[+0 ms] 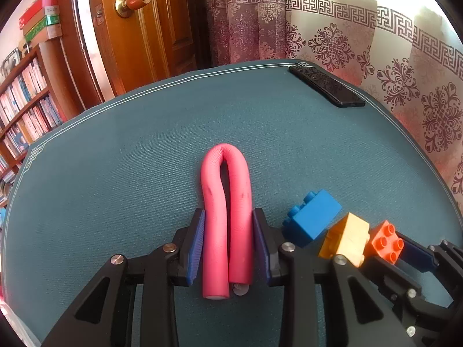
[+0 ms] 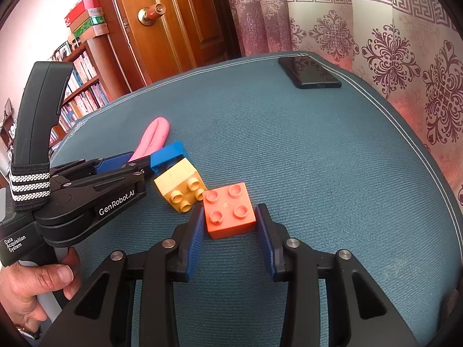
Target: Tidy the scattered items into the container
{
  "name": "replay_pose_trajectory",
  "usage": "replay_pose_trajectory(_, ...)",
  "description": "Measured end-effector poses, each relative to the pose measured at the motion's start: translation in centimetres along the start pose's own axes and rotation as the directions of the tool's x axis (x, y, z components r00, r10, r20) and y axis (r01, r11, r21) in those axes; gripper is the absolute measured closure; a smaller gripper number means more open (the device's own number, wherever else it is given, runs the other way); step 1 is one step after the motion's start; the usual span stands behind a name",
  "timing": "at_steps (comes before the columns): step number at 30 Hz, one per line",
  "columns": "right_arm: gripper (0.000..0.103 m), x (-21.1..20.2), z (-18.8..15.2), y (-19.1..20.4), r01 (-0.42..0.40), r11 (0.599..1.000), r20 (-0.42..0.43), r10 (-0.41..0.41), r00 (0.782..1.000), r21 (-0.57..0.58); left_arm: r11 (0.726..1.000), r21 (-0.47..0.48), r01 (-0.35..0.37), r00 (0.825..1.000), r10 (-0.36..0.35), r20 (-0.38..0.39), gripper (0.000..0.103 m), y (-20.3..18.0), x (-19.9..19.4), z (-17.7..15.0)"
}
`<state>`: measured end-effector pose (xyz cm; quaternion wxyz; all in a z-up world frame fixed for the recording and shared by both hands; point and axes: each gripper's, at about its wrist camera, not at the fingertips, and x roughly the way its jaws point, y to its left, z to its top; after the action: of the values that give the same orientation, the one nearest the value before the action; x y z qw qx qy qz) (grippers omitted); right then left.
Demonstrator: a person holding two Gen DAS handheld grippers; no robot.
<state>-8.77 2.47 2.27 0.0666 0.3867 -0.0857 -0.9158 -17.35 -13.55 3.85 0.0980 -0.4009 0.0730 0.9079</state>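
Covering the whole work surface, a teal mat [image 1: 144, 150] gives the loose items a soft, non-slip bed, which is probably why they sit still as the fingers close in. No container shows in either view, so where these things must end up cannot be told from here.

At the far corner lies a dark phone [image 2: 309, 72], well apart from the toys and likely not part of the tidying.

Nearer, a pink foam roller [image 1: 225, 217] is bent into a hairpin, its two legs running back toward the camera. The left gripper [image 1: 228, 240] straddles both legs near their cut ends, its blue pads pressing each outer side, so both legs come up together; it is closed on the roller.

Beside it, three toy bricks cluster, touching or nearly so: a blue brick [image 1: 314, 217], a yellow brick [image 2: 181, 188] tipped on its side, and an orange brick [image 2: 230, 214] studs-up. The right gripper [image 2: 228, 231] brackets the orange one, pads flush against its flat side walls, which give the squarest hold.
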Motion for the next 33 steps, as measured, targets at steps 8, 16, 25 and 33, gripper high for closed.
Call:
replay_pose_trajectory(8, 0.064, 0.0, 0.0, 0.0, 0.007, 1.000, 0.000, -0.007, 1.000, -0.005, 0.999, -0.047, 0.005, 1.000, -0.005, -0.004, 0.067, 0.6, -0.8, -0.7)
replay_pose_trajectory(16, 0.064, 0.0, 0.1, 0.0, 0.011, 1.000, 0.000, -0.011, 1.000, -0.008, 0.996, -0.087, -0.003, 1.000, 0.003, -0.004, 0.067, 0.8, -1.7, -1.5)
replay_pose_trajectory(25, 0.064, -0.1, 0.0, 0.0, 0.021, 1.000, 0.003, -0.021, 1.000, -0.012, 0.994, -0.111, -0.007, 1.000, 0.009, 0.014, 0.067, 1.0, -3.7, -2.4)
replay_pose_trajectory(33, 0.064, -0.2, -0.1, 0.2, 0.035, 0.999, 0.006, -0.035, 0.999, -0.019, 0.994, -0.105, -0.021, 0.999, 0.026, 0.038, 0.067, 0.4, -6.1, -3.3)
